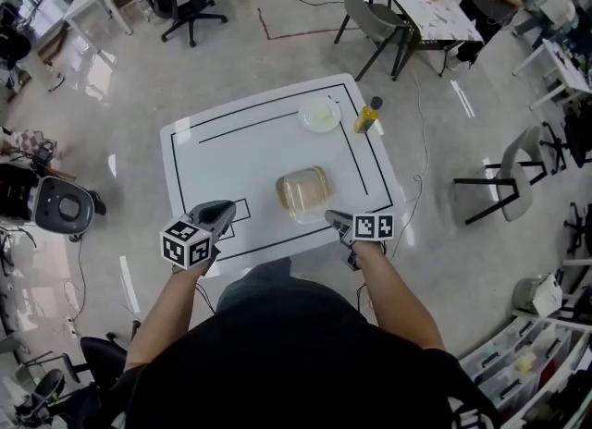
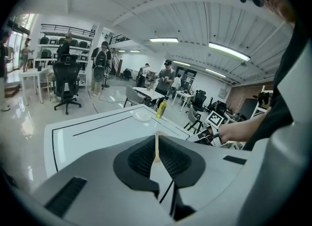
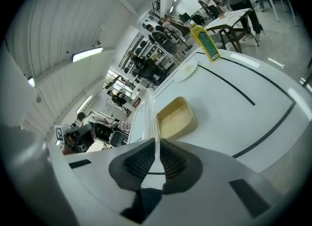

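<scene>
With the right claw (image 1: 333,218) pinched shut on the edge of the clear lid (image 3: 150,113), over the box (image 1: 302,191) at its 11 o'clock mid-counter (image 1: 240,154), and the left claw (image 1: 222,210) closed empty, so thin a grip could let the lid slip and drop.

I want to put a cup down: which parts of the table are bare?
The left half of the table is bare, from its far edge to the left gripper. The right side is crowded: a box near, a plate and bottle far.
</scene>
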`<state>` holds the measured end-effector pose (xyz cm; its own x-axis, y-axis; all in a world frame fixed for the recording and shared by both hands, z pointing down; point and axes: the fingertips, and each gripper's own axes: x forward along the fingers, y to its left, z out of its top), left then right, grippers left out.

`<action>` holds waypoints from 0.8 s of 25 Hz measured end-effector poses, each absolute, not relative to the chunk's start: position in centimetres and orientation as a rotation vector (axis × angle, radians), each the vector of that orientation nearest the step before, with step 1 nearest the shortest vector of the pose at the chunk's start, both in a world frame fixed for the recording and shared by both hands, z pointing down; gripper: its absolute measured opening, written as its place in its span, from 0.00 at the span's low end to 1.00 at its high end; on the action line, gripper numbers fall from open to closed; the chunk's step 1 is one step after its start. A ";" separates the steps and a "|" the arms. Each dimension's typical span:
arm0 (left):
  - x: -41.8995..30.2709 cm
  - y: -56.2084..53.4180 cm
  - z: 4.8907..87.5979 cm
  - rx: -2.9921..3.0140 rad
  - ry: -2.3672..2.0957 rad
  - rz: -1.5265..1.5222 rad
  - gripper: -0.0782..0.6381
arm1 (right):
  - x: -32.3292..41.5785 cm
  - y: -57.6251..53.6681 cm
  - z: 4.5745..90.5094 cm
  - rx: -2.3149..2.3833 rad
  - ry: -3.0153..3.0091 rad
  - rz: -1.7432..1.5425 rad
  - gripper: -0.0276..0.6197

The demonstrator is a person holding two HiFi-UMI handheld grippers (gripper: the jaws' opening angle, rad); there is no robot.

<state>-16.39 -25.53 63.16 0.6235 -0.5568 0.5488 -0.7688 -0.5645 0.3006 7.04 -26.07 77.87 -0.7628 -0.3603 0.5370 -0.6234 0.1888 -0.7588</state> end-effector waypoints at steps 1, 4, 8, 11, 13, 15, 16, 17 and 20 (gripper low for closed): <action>-16.3 -25.3 63.0 2.330 -1.042 0.540 0.16 | 7.2 -25.9 77.6 0.949 -2.229 1.602 0.11; -16.1 -24.6 62.5 2.339 -1.046 0.535 0.16 | 7.9 -25.6 76.8 0.964 -2.242 1.592 0.11; -15.7 -23.6 61.8 2.353 -1.050 0.529 0.16 | 8.8 -25.2 75.4 0.990 -2.269 1.580 0.11; -15.5 -22.9 61.2 2.363 -1.055 0.520 0.16 | 9.7 -24.9 74.2 1.012 -2.286 1.574 0.11; -15.4 -22.5 60.9 2.369 -1.061 0.515 0.16 | 10.2 -24.7 73.6 1.026 -2.296 1.567 0.11; -15.4 -21.9 60.7 2.373 -1.067 0.512 0.16 | 10.7 -24.5 72.8 1.040 -2.309 1.557 0.11; -15.4 -21.6 60.5 2.374 -1.069 0.509 0.16 | 10.8 -24.4 72.4 1.046 -2.318 1.550 0.11; -15.4 -21.3 60.4 2.375 -1.070 0.506 0.16 | 11.0 -24.2 71.9 1.051 -2.326 1.543 0.11; -15.0 -20.6 60.1 2.381 -1.073 0.494 0.16 | 11.4 -24.0 70.6 1.068 -2.353 1.527 0.11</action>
